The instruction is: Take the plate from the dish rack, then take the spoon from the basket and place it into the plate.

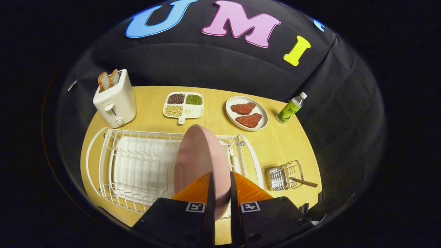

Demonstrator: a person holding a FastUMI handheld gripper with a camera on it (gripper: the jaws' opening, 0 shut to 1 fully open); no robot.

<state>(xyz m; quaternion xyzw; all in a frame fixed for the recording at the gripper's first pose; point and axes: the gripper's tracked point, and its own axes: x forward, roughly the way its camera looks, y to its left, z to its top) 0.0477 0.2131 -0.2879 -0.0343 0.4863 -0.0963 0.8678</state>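
A pink plate (200,158) stands on edge over the right end of the white wire dish rack (137,165). Its near rim sits between my two fingers, and my gripper (220,182) is shut on it. To the right of the rack, on the wooden table, stands a small wire basket (284,175). A wooden spoon handle (303,182) sticks out of the basket to the right. The spoon's bowl end is hidden inside the basket.
Beyond the rack stand a white toaster (115,101) with bread slices, a divided dish of beans (183,105), a white plate with two red pieces (246,113) and a small bottle (291,108). Bare table (275,144) lies between rack and bottle.
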